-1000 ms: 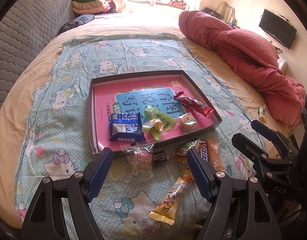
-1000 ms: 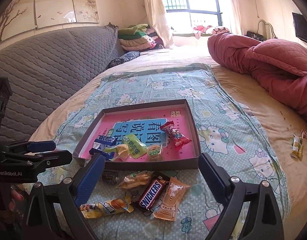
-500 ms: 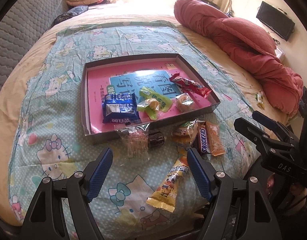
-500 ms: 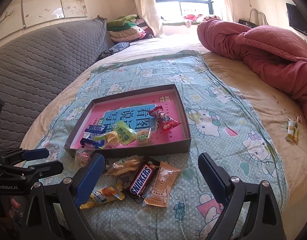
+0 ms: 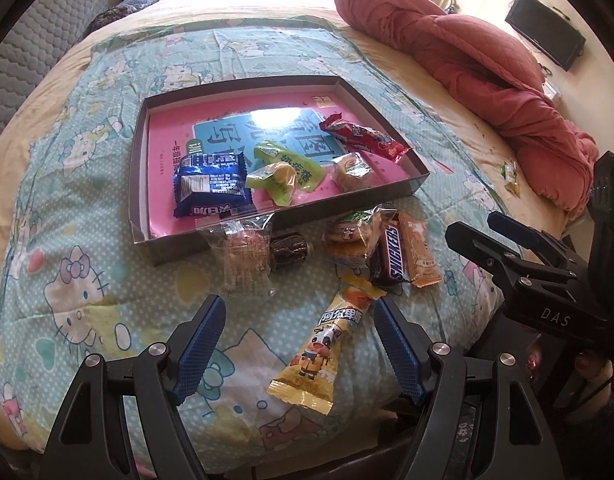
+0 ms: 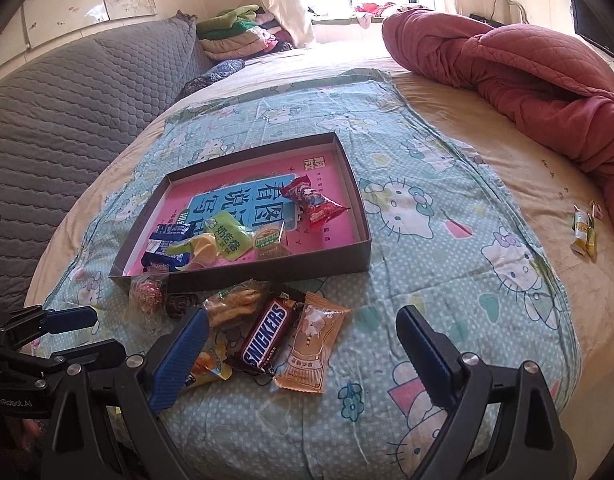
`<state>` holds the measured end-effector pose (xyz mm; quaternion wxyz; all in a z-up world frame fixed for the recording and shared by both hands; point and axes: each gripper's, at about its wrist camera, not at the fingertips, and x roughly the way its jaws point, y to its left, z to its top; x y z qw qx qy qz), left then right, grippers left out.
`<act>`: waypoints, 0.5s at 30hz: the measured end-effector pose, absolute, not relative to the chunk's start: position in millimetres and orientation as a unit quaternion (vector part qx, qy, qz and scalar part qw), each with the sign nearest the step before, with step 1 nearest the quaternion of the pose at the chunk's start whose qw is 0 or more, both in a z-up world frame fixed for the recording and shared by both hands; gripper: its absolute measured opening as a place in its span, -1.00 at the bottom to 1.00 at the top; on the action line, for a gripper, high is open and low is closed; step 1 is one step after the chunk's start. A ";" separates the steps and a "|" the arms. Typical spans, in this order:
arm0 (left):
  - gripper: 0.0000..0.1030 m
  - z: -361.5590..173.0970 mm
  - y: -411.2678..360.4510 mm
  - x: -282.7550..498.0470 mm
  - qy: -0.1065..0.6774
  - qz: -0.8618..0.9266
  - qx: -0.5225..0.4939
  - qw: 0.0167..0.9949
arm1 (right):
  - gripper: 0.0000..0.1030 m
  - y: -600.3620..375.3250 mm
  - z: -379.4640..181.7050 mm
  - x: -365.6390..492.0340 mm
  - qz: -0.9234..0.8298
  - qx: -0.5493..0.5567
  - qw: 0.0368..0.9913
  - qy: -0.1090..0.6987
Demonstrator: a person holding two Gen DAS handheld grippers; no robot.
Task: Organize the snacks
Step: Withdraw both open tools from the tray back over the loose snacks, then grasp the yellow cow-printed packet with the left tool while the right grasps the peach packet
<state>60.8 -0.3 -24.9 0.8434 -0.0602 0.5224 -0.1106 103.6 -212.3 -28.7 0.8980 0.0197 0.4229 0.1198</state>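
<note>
Bed (image 6: 487, 168) carries everything, covered by a cartoon-cat sheet (image 6: 427, 320). Red quilt (image 6: 527, 80) is bunched far right, out of the way.

Shallow box tray (image 5: 141, 168) sits mid-sheet and already holds four or five snacks: blue biscuit pack (image 5: 211, 184) on the left, green pack (image 5: 285, 172) in the middle, round cake (image 5: 353, 170) and red stick pack (image 5: 363, 138) to the right.

Loose pile lies on the sheet just in front of the tray's near wall: yellow milk-candy bag (image 5: 327, 344) nearest, Snickers bar (image 6: 265, 338), orange wafer pack (image 6: 311, 354) touching the bar's right side, clear-wrapped cookie (image 5: 243, 258), crisp bag (image 6: 235, 300), small dark candy (image 5: 289, 248). A couple of small sweets (image 6: 585, 230) lie far right on the bare bed, well apart from the rest.

Left claw (image 5: 297, 348) is spread wide and empty, hovering over the near sheet with the yellow bag's lower half between its fingers (not touching, as far as I can tell). Right claw (image 6: 303, 356) is also spread and empty, straddling the Snickers and wafer.

Step, as I read it: mid-task, tray partly filled, both claws lined up for the next pick.

Next move calls for dropping onto one wrapper only. The Snickers and wafer overlap, so centre on the bar, close across its narrow width, lift, and carry it over the near wall into free pink floor at the tray's right.
</note>
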 end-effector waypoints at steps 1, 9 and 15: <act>0.51 -25.8 -0.9 60.9 0.523 -0.111 -0.060 0.843 | 0.84 -212.2 -30.2 103.8 0.119 0.020 0.897 0.426; 0.51 -40.8 -5.0 63.5 0.546 -0.132 -0.073 0.824 | 0.84 -215.1 -42.6 108.9 0.111 0.026 0.886 0.448; 0.51 -47.9 -10.0 64.6 0.556 -0.141 -0.073 0.816 | 0.84 -217.8 -54.4 114.3 0.103 0.032 0.875 0.472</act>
